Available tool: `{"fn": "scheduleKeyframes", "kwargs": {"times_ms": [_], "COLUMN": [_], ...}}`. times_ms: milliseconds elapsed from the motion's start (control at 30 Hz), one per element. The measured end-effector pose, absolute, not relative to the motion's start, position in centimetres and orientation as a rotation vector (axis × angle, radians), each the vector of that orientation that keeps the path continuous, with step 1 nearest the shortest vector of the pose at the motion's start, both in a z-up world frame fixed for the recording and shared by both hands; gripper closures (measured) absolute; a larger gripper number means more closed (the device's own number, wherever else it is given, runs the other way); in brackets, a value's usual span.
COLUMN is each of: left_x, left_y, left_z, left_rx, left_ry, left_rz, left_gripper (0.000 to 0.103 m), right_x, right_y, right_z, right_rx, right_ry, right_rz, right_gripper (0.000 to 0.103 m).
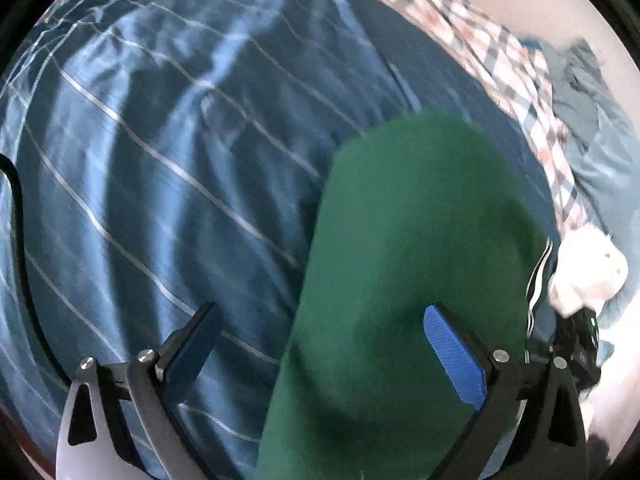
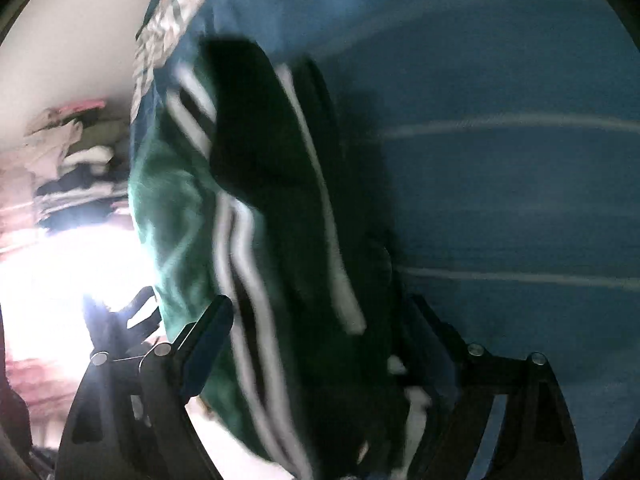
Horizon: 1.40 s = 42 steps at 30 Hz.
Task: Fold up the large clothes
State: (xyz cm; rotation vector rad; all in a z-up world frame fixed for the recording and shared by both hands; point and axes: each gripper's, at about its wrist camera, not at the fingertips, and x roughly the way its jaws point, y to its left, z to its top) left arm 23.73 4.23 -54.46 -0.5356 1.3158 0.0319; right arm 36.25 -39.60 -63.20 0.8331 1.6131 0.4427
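My left claw (image 1: 320,360) stands wide open, its blue ribbed pads (image 1: 454,356) well apart, gripping nothing. Between and past those pads lies the dark green, soft fleece-like garment (image 1: 416,248), spread flat as a long tongue on the blue bedsheet with thin white stripes (image 1: 140,152). From the left wrist its long axis runs away from me, from the bottom of the view up to a rounded end that points toward the pink-and-grey checked cloth (image 1: 492,60) at the sheet's far edge.

My right claw (image 2: 316,344) has the same green garment (image 2: 280,216) bunched between its fingers, the part with white side stripes. The folds hide the right finger and the picture is smeared, so I cannot tell whether this claw is clamped on the cloth or merely surrounded by it. Here the stripes run lengthwise away from me, again toward the checked cloth (image 2: 176,4).

What I fear:
- With the left claw gripping nothing, a pull from the right would, I judge, drag the whole garment across the sheet instead of folding it.
- The bunched striped part could slip out if my hold is shallow, and the fold would land crooked.
- Closing the left claw low might pinch the bedsheet along with the garment.
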Motion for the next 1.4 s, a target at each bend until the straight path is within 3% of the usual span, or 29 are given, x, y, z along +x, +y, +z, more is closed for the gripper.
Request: {"fn": "scheduleKeyframes", "kwargs": {"times_ms": [67,167,200,233,333,433,600,667,800,1000,1200,1300,1400], "left_x": [23.8,24.0,24.0,24.1,24.0,23.6,23.8,24.3,26.0,27.4,28.4,28.3,28.3], "left_y": [3.4,2.8,2.7,2.7,2.8,2.6,2.2,2.0,0.9,-0.9,-0.3,0.2,-0.3], "left_z": [-54.8,-54.7,-54.4,-54.2,-53.3,-52.0,-50.6,-50.8,-52.8,-54.6,-55.9,-55.4,-54.1], "left_rx": [-0.541,-0.544,-0.540,-0.532,-0.484,-0.419,-0.368,-0.376,-0.360,-0.336,-0.371,-0.391,-0.379], "left_ry": [1.336,1.365,1.371,1.381,1.398,1.410,1.398,1.386,1.392,1.407,1.402,1.368,1.329], "left_rz": [0.008,0.000,0.011,0.026,0.046,0.048,0.031,0.014,-0.038,-0.183,-0.288,-0.339,-0.372], "left_gripper": [0.000,0.000,0.000,0.000,0.000,0.000,0.000,0.000,0.000,0.000,0.000,0.001,0.001], "right_x": [36.8,37.3,37.1,36.9,36.1,34.1,27.9,27.2,28.3,29.5,30.7,30.8,30.1], "right_y": [-38.8,-37.6,-37.2,-36.4,-35.8,-36.7,-36.6,-36.4,-36.3,-35.0,-33.0,-32.3,-32.1], "right_z": [-65.2,-66.0,-65.8,-65.7,-65.3,-64.8,-64.6,-65.3,-67.2,-68.0,-68.3,-67.6,-66.2], "right_rx": [0.896,0.917,0.921,0.940,0.961,1.139,1.413,1.317,1.206,1.206,1.217,1.224,1.277], "right_ry": [1.610,1.609,1.601,1.606,1.594,1.560,1.563,1.591,1.588,1.558,1.513,1.476,1.440], "right_rz": [0.508,0.546,0.578,0.611,0.530,0.452,0.431,0.422,0.414,0.519,0.510,0.486,0.474], "right_gripper": [0.003,0.005,0.025,0.033,0.050,0.058,0.058,0.052,0.025,0.023,0.023,0.042,0.047]}}
